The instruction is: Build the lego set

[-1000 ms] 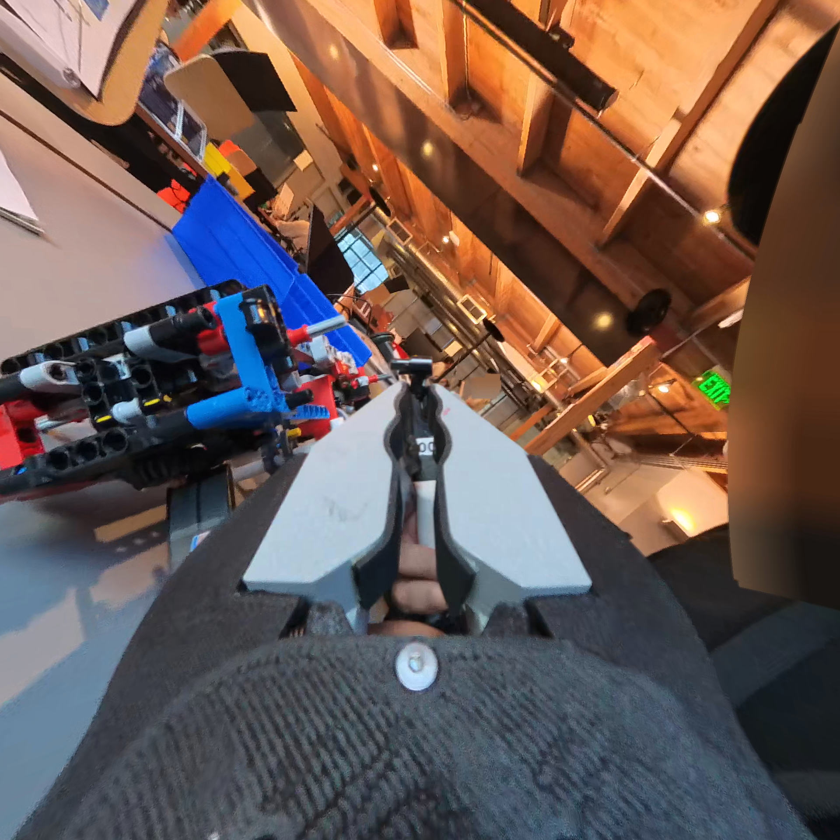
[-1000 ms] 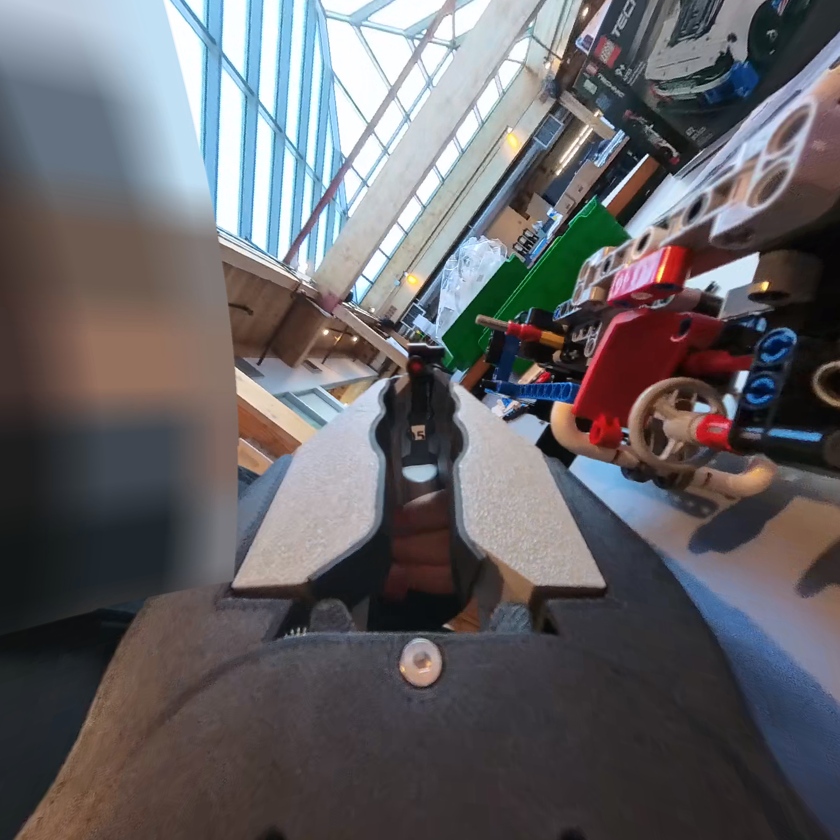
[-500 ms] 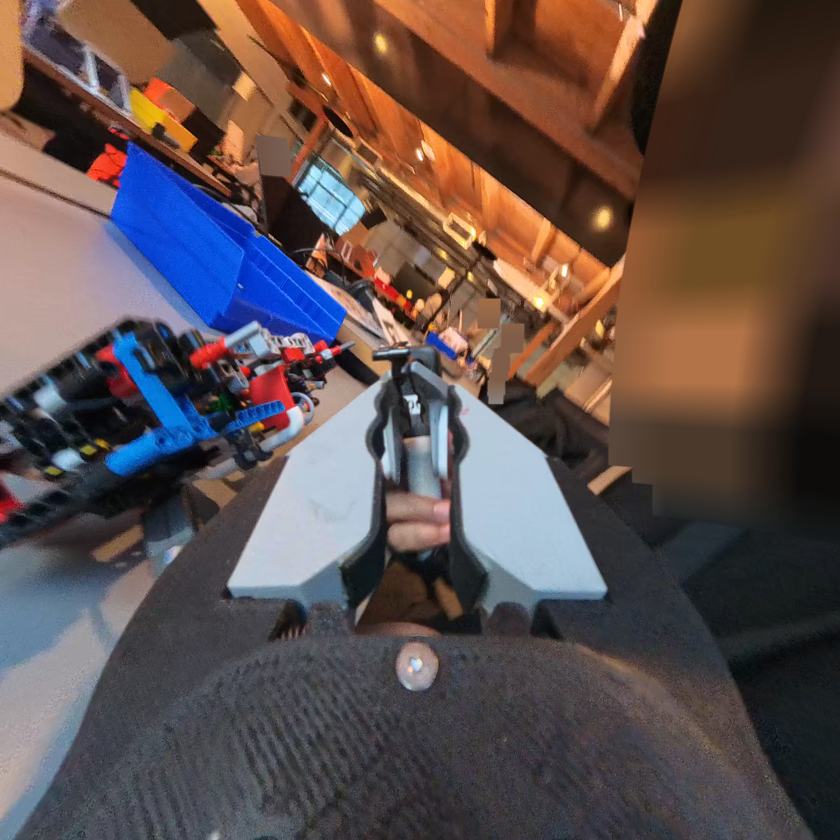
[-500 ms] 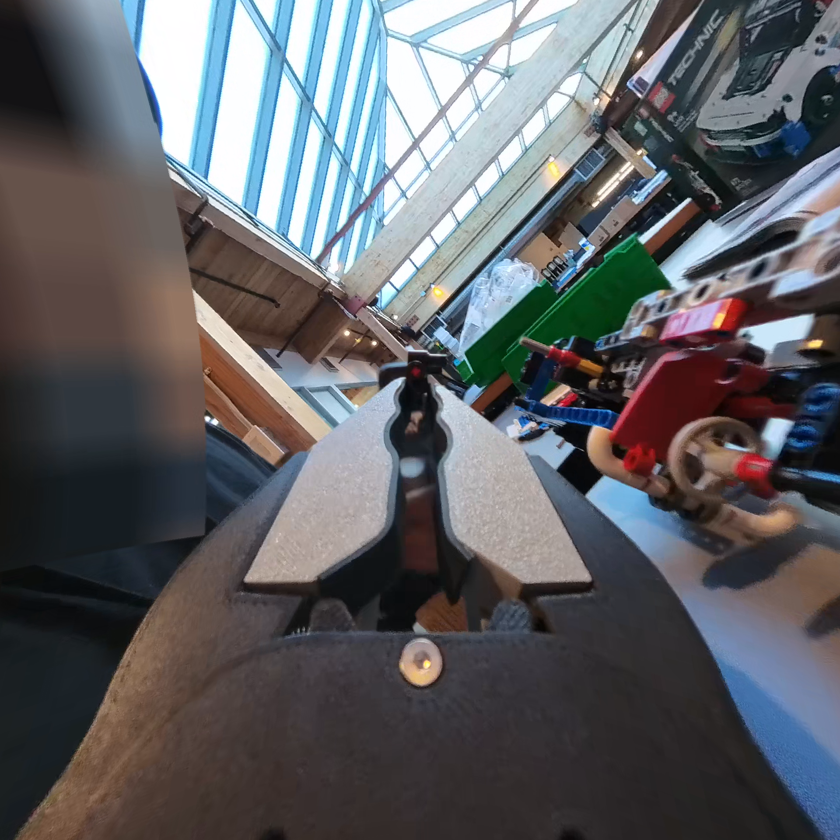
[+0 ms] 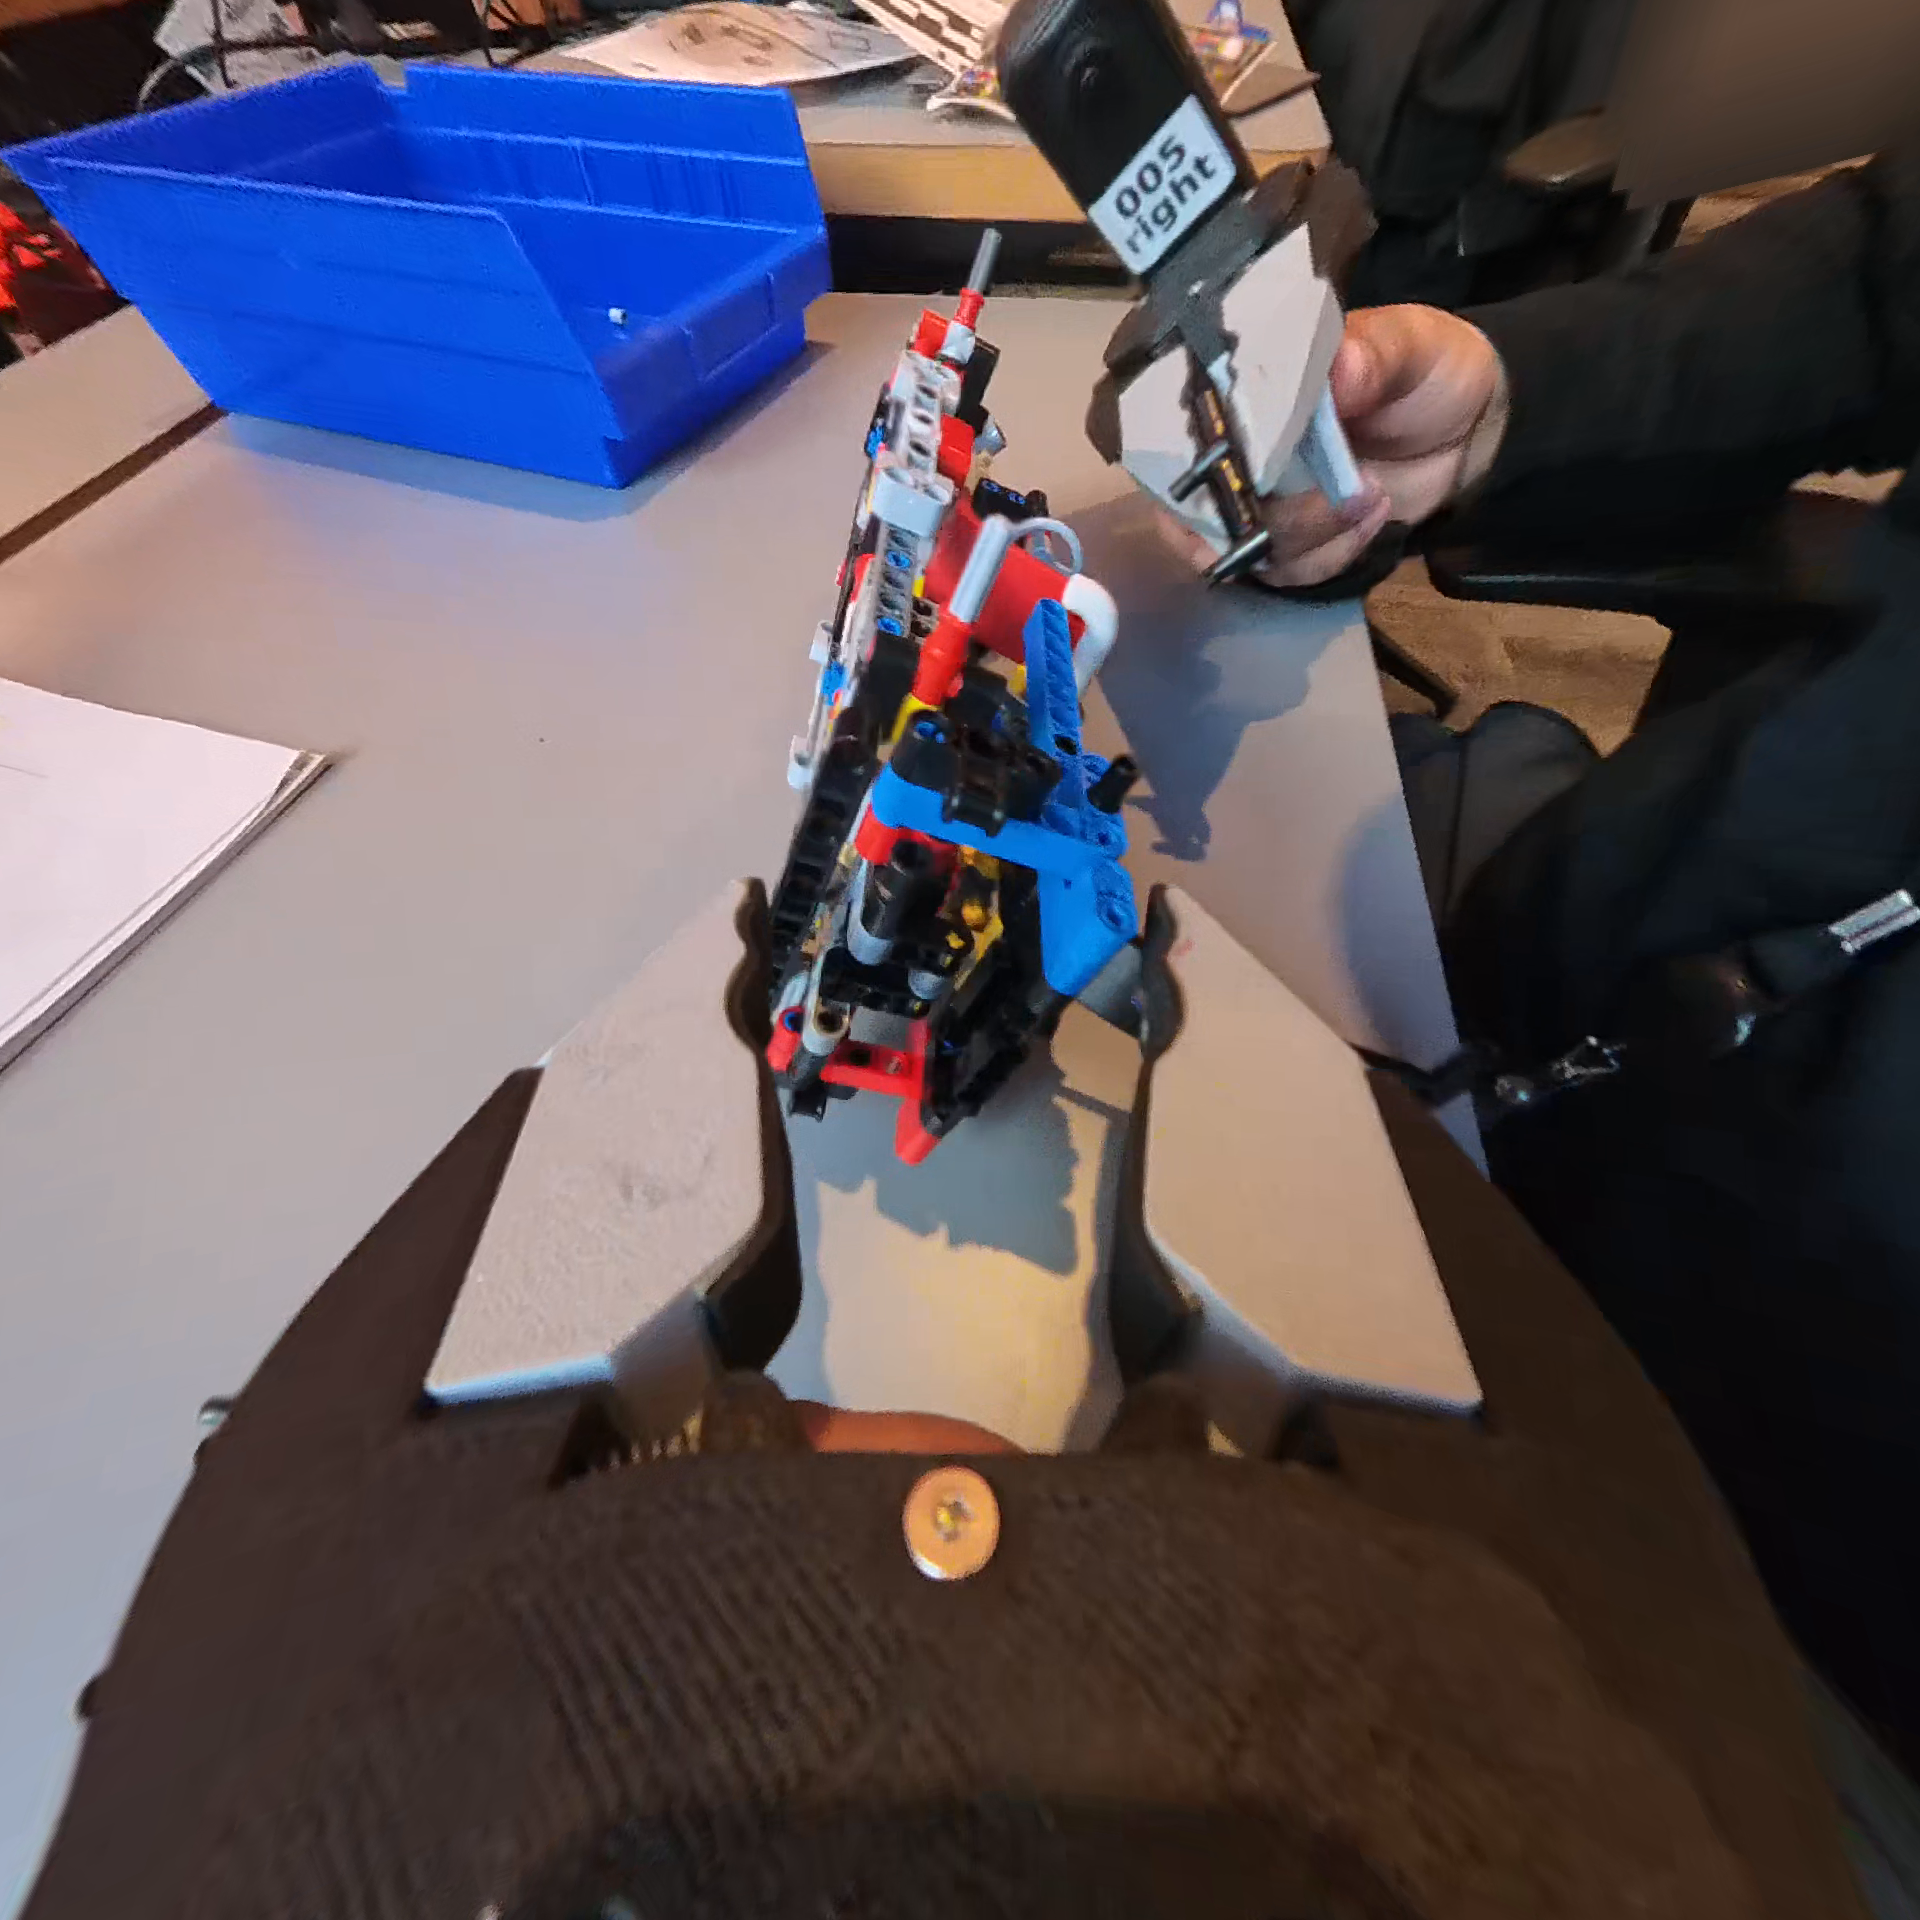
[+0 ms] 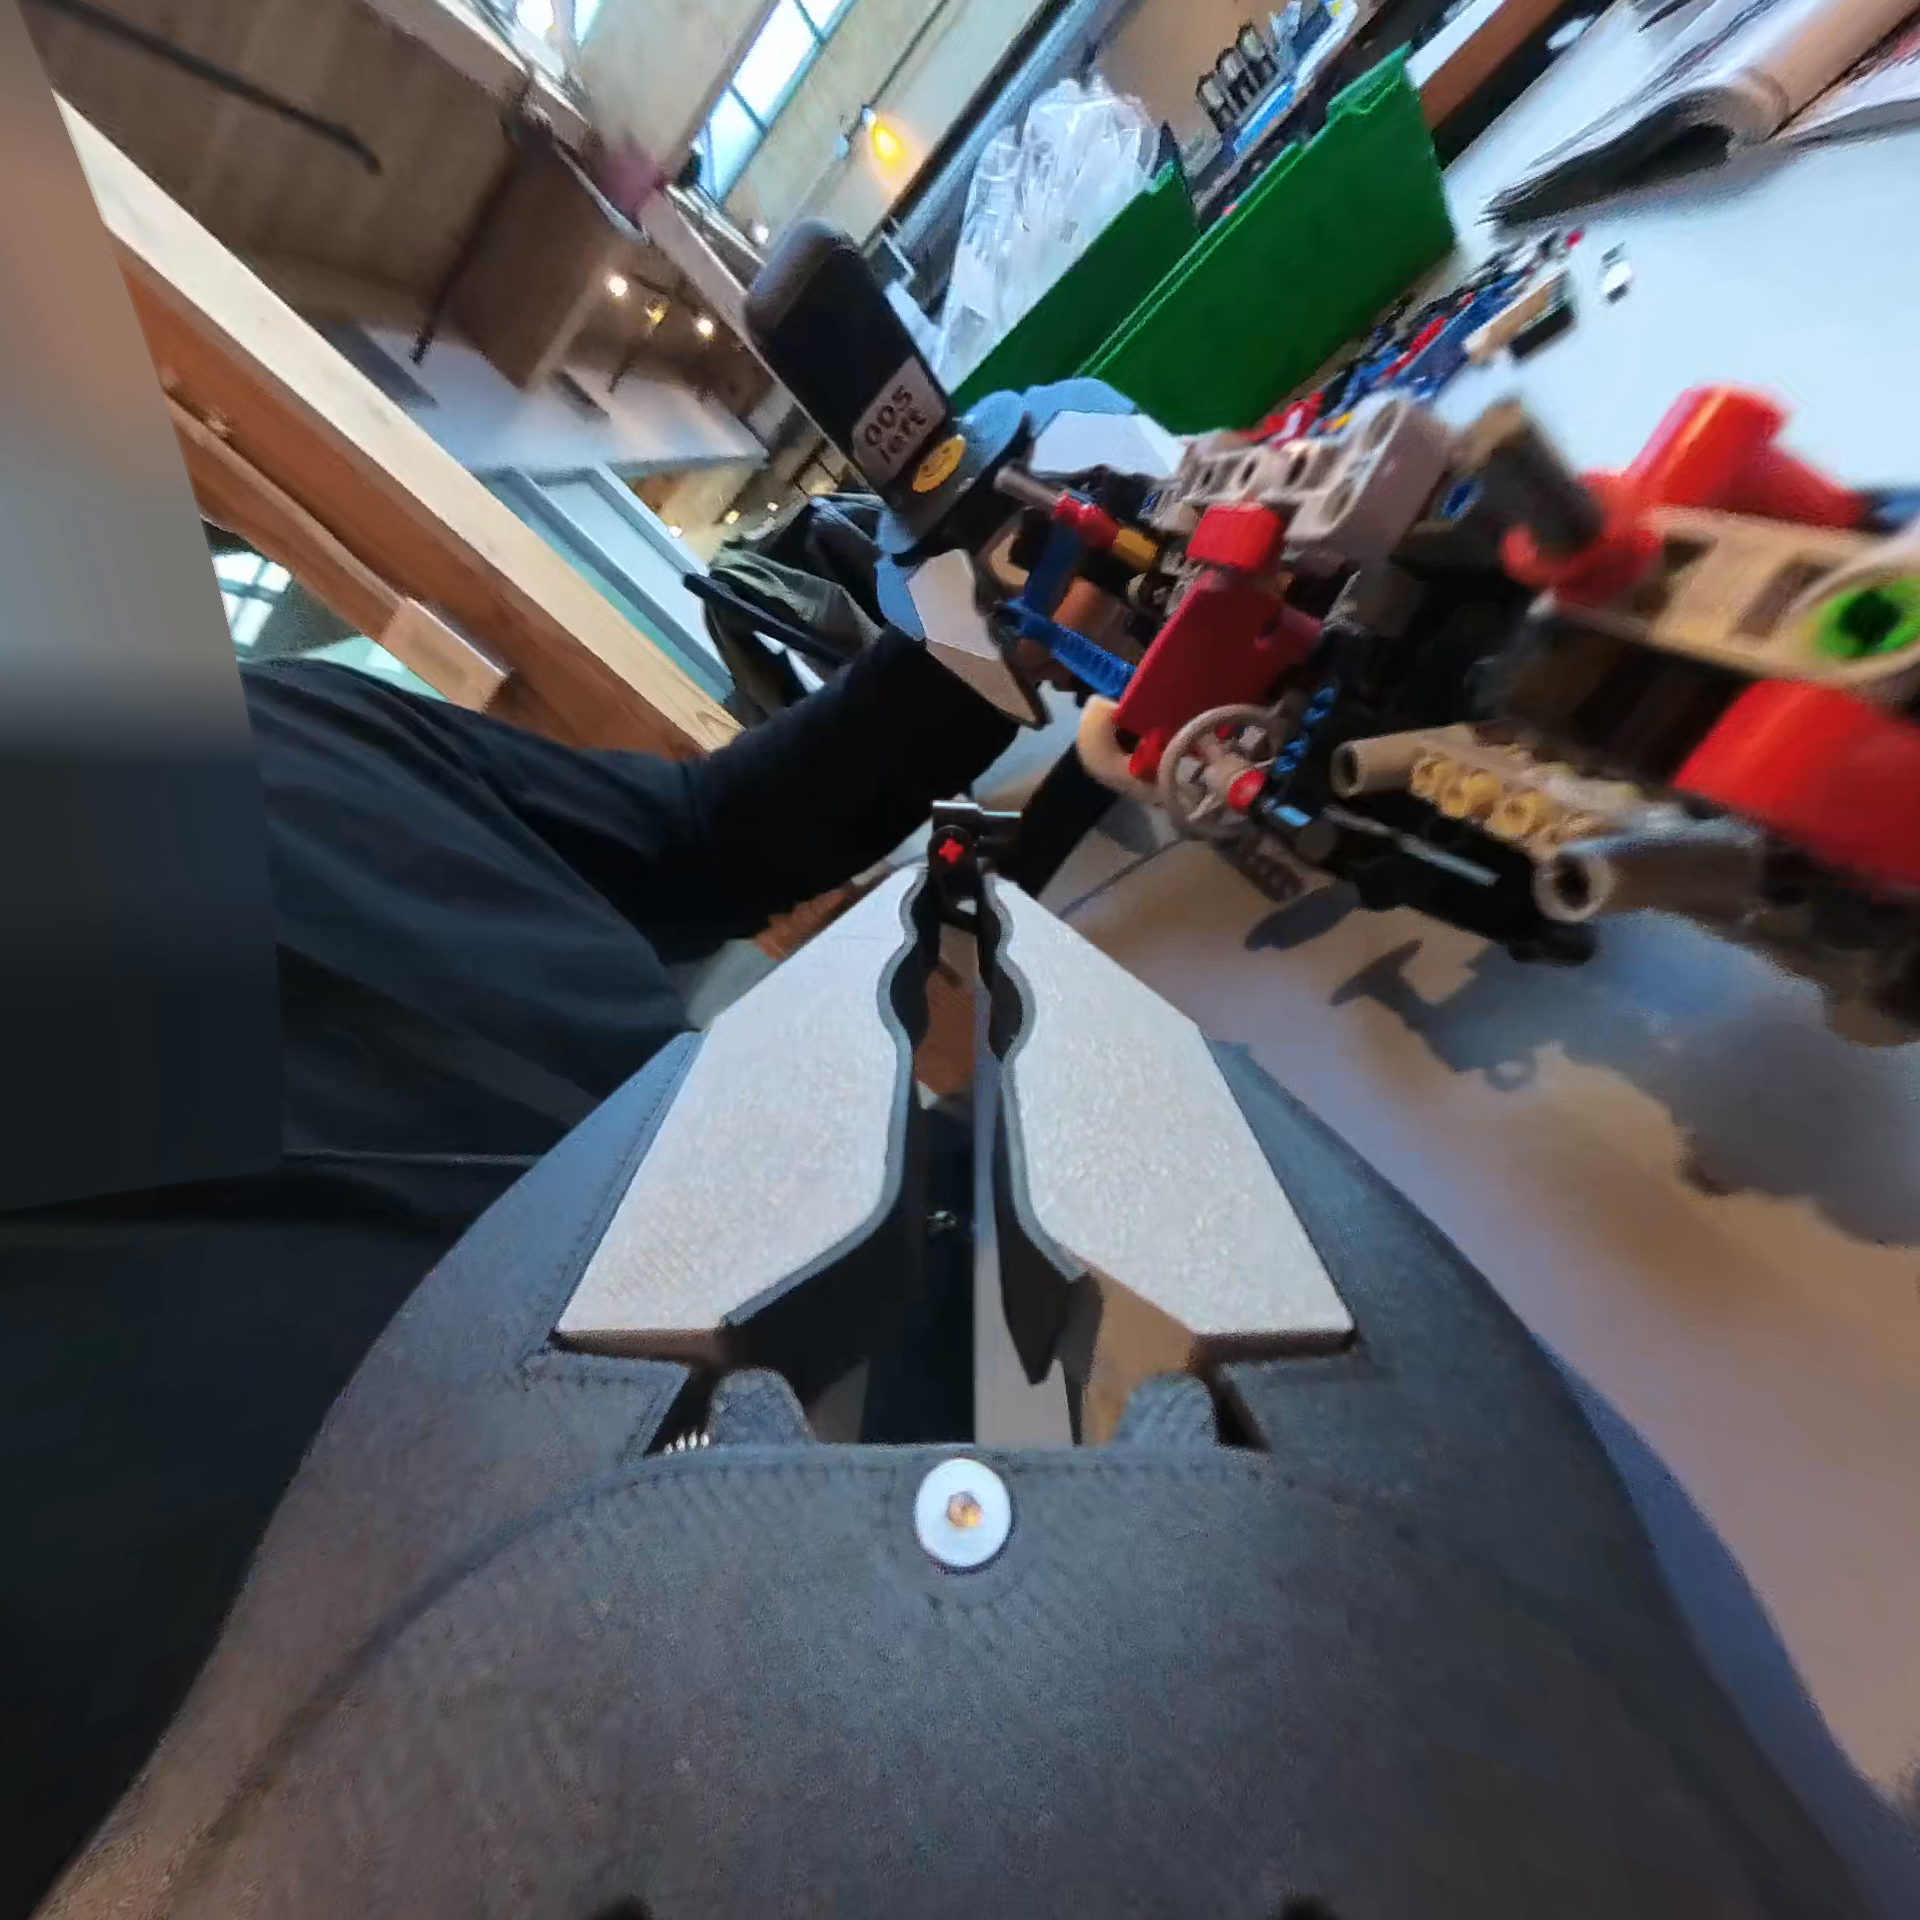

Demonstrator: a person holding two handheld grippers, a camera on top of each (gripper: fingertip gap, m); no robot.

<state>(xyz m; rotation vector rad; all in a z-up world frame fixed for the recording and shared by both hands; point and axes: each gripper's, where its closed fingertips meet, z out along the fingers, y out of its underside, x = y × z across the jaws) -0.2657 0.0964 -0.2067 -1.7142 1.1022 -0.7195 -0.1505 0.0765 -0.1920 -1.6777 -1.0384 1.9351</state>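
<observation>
The half-built lego model [image 5: 940, 748] stands on edge on the grey table [image 5: 468, 644], its near end between the spread fingers of my left gripper [image 5: 951, 935]; whether they touch it I cannot tell. My right gripper [image 6: 961, 883] is clenched on a small black piece with a red centre [image 6: 954, 847], just beside the model. I would steady the model first, then line the piece up squarely before pushing. A blue bin [image 5: 416, 249] sits behind.
</observation>
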